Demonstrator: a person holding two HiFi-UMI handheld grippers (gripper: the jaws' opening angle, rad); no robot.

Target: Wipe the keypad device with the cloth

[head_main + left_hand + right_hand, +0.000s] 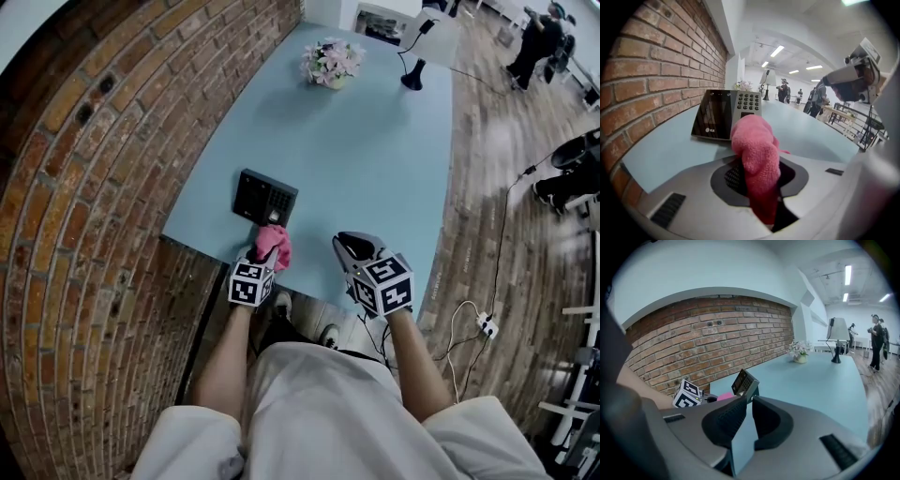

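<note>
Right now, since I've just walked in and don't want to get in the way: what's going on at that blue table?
A person stands at the near end of the blue table with a hand-held gripper in each hand. The left hand-held gripper is shut on a pink cloth and holds it at the near edge of the black keypad device by the brick wall. Whether the cloth touches the device is unclear. The right hand-held gripper is empty, with its jaws slightly apart, off to the right.

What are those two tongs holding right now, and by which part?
The left tongs pinch the pink knitted cloth by its lower end; its bunched top sticks out ahead. The right tongs, slightly apart, hold nothing.
</note>
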